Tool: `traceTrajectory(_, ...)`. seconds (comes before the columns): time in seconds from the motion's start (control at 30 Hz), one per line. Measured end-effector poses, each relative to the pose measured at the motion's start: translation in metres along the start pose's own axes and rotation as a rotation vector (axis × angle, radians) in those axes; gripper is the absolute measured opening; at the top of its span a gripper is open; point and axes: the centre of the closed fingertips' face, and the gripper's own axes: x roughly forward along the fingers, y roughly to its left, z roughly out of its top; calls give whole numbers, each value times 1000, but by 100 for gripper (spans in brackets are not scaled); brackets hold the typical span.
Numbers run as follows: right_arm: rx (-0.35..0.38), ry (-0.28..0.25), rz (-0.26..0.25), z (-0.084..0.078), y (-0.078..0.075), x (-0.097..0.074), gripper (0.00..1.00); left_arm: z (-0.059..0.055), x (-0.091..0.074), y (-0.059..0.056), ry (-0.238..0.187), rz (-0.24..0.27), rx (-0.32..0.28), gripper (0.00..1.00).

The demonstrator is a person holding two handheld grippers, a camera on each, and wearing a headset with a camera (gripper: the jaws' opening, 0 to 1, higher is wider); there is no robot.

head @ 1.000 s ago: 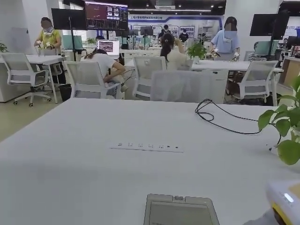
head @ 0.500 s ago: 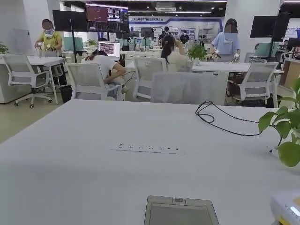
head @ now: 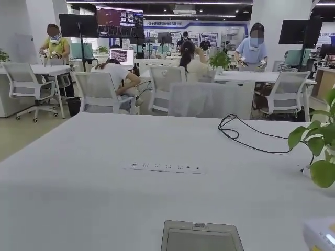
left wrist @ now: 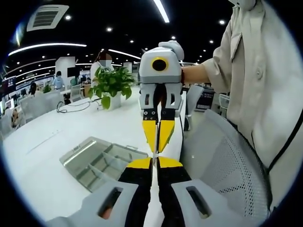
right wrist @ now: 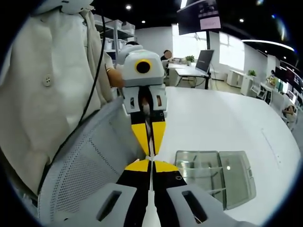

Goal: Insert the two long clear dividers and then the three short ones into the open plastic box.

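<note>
The clear plastic box (left wrist: 102,160) lies open on the white table, with clear dividers forming compartments inside. It is also seen as the box (right wrist: 211,176), base beside its flat lid. Its far edge shows as the box (head: 201,238) at the bottom of the head view. My left gripper (left wrist: 155,162) and my right gripper (right wrist: 150,163) are both shut and meet tip to tip over the table's near edge, beside the box. Opposite each stands the other: the right gripper (left wrist: 157,150) and the left gripper (right wrist: 149,152). A gripper (head: 323,236) peeks in at the head view's bottom right corner.
A power strip (head: 164,167) is set into the middle of the table, a black cable (head: 246,133) loops at the back right, and a potted plant (head: 316,149) stands at the right edge. A mesh chair (left wrist: 222,165) and the person's body are just behind the grippers.
The gripper at the head view's bottom right corner has sunk lower and mostly left the picture. The box lies where it was.
</note>
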Motion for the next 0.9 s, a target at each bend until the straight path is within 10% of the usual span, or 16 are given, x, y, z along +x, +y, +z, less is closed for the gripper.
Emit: traceTrajectory(0.9, 101, 41, -195, -9, -55, -14, 2, -6, -5, 28, -34, 154, -68, 46)
